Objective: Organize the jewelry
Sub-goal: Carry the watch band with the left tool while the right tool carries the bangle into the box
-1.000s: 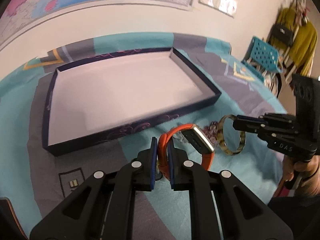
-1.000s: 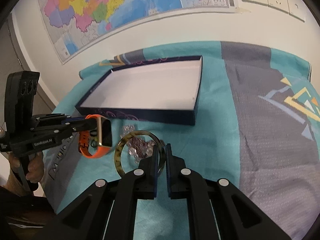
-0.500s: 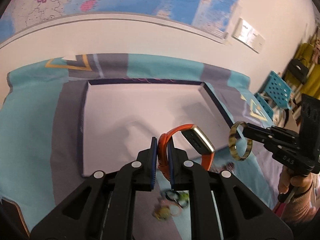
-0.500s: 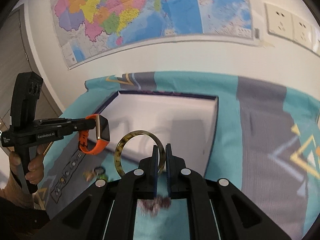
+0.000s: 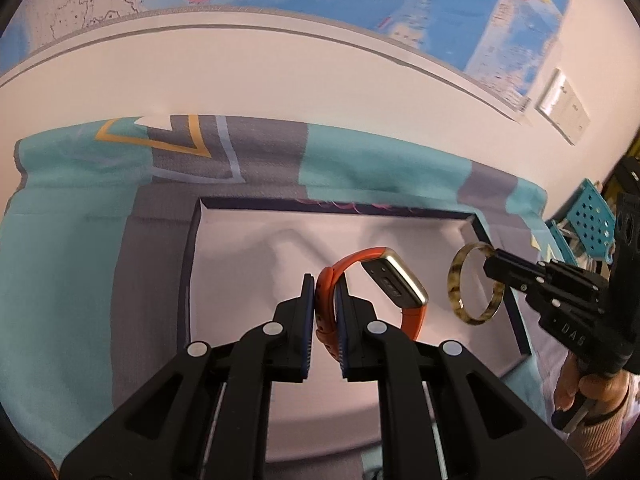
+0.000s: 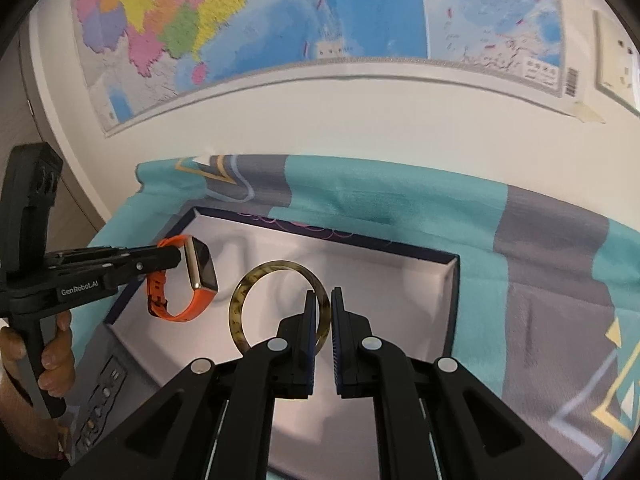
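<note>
My left gripper (image 5: 324, 284) is shut on the strap of an orange watch (image 5: 376, 280) with a gold rectangular case, held above the left half of a shallow dark-blue box (image 5: 192, 240) with a white floor. My right gripper (image 6: 325, 298) is shut on a tortoiseshell bangle (image 6: 240, 304), which hangs over the same box (image 6: 454, 300). In the left wrist view the bangle (image 5: 458, 280) and right gripper (image 5: 490, 258) hover near the box's right wall. In the right wrist view the watch (image 6: 200, 272) and left gripper (image 6: 178, 258) sit at the box's left edge.
The box lies on a teal and grey patterned cloth (image 6: 400, 200) against a white wall with a large map (image 6: 280, 12). A blue perforated chair (image 5: 592, 224) stands off to the right. A person's hand (image 6: 52, 360) grips the left handle.
Both grippers have carried the watch and the bangle forward from over the cloth to above the box. The loose jewelry on the cloth has dropped out of view.
</note>
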The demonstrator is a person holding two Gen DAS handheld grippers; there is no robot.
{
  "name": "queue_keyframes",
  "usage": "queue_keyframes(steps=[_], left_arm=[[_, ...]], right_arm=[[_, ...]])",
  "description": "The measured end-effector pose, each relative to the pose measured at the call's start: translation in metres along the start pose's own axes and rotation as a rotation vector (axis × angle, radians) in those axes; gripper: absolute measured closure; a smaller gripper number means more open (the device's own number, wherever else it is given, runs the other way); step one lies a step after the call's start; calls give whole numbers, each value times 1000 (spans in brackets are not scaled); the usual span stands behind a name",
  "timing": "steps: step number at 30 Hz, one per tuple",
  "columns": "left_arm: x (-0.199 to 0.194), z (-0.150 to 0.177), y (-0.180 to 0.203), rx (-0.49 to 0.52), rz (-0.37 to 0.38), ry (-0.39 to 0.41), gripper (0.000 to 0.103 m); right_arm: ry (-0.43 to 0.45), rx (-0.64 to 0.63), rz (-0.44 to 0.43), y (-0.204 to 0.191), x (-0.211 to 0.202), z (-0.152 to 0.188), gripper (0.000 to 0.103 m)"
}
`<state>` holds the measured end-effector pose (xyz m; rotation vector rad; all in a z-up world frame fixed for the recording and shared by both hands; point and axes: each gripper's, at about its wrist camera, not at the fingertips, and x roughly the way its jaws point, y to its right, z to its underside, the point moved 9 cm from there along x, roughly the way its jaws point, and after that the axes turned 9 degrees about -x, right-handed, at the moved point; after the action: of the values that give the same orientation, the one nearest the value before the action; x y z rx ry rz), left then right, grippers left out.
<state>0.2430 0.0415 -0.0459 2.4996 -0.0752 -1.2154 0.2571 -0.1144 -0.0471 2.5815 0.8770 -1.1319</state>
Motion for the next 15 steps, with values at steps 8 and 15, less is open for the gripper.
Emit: queue_keyframes(steps=[8, 15], left_arm=[[32, -15, -11, -29, -49, -34, 93], [52, -19, -18, -52, -79, -61, 92]], right_arm=[[-79, -1, 16, 4, 42, -7, 97], [-121, 14, 37, 11, 59, -9, 97]])
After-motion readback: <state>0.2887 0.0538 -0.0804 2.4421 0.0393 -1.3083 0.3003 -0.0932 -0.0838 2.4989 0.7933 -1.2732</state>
